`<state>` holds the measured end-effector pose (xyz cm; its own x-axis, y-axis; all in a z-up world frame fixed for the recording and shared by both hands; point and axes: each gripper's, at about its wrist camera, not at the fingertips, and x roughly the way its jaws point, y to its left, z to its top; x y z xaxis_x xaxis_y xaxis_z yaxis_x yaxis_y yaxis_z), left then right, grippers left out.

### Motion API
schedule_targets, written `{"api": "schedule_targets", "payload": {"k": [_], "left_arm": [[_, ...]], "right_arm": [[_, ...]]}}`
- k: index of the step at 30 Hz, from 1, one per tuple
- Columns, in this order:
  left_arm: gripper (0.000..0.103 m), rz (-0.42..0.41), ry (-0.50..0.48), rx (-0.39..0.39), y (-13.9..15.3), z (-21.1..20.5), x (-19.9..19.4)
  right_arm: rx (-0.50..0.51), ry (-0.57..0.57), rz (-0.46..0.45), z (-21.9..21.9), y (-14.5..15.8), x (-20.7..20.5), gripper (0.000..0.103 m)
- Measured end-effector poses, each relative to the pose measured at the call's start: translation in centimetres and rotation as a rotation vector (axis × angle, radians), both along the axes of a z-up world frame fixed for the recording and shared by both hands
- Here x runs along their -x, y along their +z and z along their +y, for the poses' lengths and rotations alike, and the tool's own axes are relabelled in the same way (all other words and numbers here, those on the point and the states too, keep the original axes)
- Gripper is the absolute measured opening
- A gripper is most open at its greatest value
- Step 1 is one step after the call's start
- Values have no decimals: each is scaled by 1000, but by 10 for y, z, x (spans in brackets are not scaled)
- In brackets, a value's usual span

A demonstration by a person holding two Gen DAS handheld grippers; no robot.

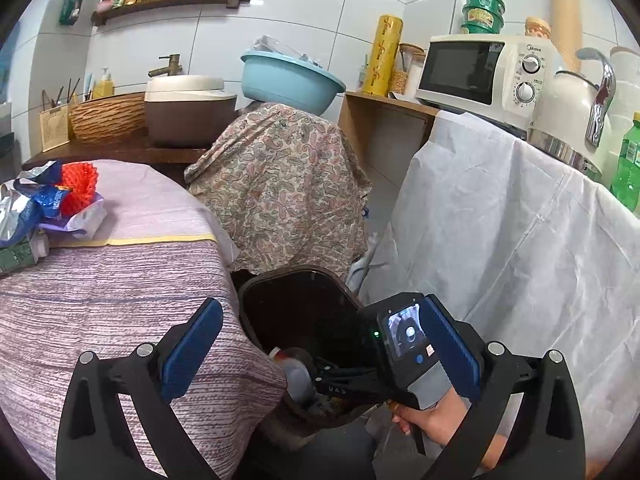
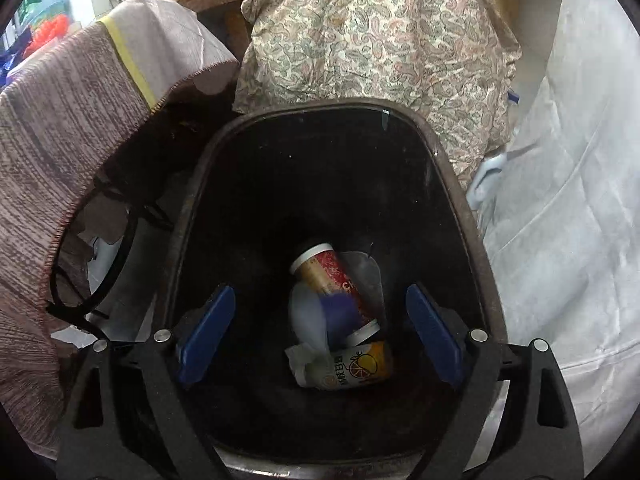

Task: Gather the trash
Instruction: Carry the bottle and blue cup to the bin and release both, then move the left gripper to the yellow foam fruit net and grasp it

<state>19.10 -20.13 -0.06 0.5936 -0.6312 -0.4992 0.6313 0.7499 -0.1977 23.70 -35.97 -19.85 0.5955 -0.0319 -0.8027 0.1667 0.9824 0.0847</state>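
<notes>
A dark brown trash bin (image 2: 320,104) stands on the floor between a cloth-covered table and a white-draped counter. My right gripper (image 2: 320,336) hangs open over its mouth, pointing down, with nothing pressed between its blue pads (image 2: 208,336). At the bin's bottom lie a red and gold cup (image 2: 336,284), a yellow orange-drink bottle (image 2: 360,366), crumpled white paper (image 2: 298,360) and a blurred white and blue item (image 2: 320,316). My left gripper (image 1: 322,350) is open and empty beside the bin (image 1: 280,270). More trash (image 1: 48,200), foil wrappers and a red foam net, is piled on the table at the left.
The striped purple tablecloth (image 1: 120,280) overhangs the bin's left side. A paisley-covered object (image 1: 280,184) stands behind the bin, with a blue basin (image 1: 288,80) on top. A hand (image 1: 432,412) holds the right gripper's handle. A microwave (image 1: 480,72) and kettle (image 1: 568,112) sit on the counter.
</notes>
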Motion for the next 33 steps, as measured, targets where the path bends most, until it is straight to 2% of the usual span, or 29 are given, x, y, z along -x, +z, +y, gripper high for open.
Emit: {"api": "schedule_targets", "payload": {"k": [7, 16, 22, 26, 28, 33], "left_arm": [[97, -31, 30, -2, 8, 24, 7], [97, -62, 124, -32, 13, 79, 17], [97, -94, 253, -145, 9, 135, 15], [97, -98, 376, -305, 6, 180, -12], [97, -59, 445, -393, 0, 207, -38], [97, 63, 515, -431, -16, 257, -89]], "right_arm": [[17, 17, -83, 8, 41, 20, 87], [19, 142, -236, 45, 122, 44, 87], [-37, 290, -325, 91, 164, 52, 87], [-72, 370, -357, 122, 182, 51, 87], [-70, 401, -365, 138, 188, 49, 87], [-76, 466, -373, 168, 199, 44, 87]]}}
